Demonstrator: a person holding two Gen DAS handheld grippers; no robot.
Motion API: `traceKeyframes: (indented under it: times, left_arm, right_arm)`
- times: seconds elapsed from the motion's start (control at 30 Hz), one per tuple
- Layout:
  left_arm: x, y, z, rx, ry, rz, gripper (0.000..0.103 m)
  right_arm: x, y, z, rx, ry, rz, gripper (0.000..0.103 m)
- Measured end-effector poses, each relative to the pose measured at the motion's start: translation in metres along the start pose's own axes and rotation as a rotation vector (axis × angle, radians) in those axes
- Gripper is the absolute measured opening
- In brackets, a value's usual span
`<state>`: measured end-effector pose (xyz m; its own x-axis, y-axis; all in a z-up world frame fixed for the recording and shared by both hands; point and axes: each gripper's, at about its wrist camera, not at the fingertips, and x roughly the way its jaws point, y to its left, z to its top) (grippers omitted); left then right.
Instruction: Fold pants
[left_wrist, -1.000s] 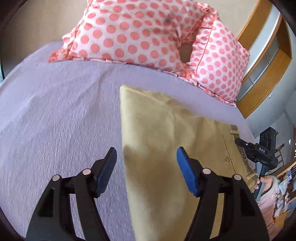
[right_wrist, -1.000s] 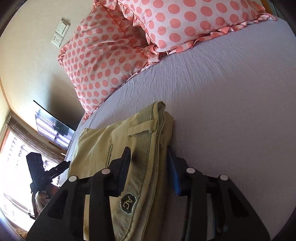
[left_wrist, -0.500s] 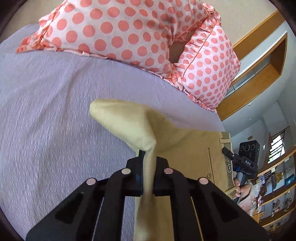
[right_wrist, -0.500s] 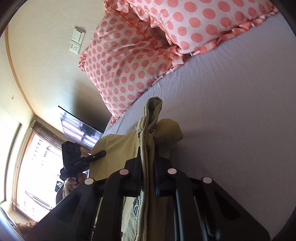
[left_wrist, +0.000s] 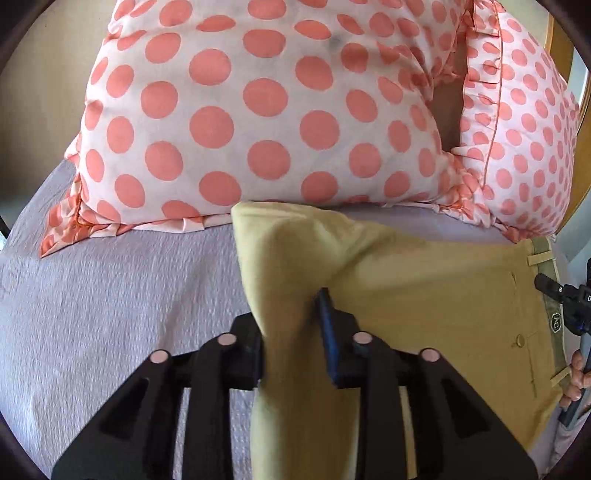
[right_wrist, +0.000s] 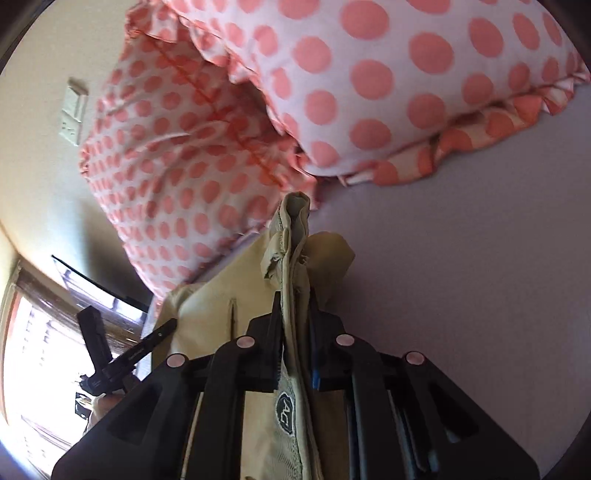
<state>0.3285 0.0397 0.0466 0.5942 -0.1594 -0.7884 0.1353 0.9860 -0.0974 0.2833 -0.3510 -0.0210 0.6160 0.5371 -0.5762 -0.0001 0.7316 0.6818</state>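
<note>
The khaki pants (left_wrist: 424, 295) lie folded on the lilac bedsheet (left_wrist: 110, 295), close to the pillows. My left gripper (left_wrist: 291, 325) is shut on the pants' folded leg end, and the cloth rises in a peak between the jaws. My right gripper (right_wrist: 293, 332) is shut on the pants' waistband (right_wrist: 293, 236), which stands up bunched between the jaws, with the AC label (right_wrist: 286, 406) below. The right gripper also shows at the right edge of the left wrist view (left_wrist: 565, 299), at the waistband.
Two white pillows with coral polka dots (left_wrist: 258, 110) (left_wrist: 517, 129) lie just beyond the pants. A wall socket (right_wrist: 74, 114) and a window (right_wrist: 33, 369) show on the right wrist view's left side. Wooden shelving (left_wrist: 580, 177) is at the right.
Both grippers closed on the pants, lifted the cloth and carried it toward the pillows, which now fill the top of both views.
</note>
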Motion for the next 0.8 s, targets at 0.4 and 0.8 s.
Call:
traceKeyframes:
  times: [0.4,0.8]
  left_arm:
    - [-0.032,-0.02,-0.033,-0.027,0.048,-0.277,0.067]
    - [-0.108,-0.032,-0.138,0.022,-0.085,-0.087,0.091]
  right_arm:
    - [-0.026,0.032,-0.022,-0.044,0.012,0.047,0.068]
    - [-0.095,0.065,-0.125,-0.282,-0.129,-0.202,0.102]
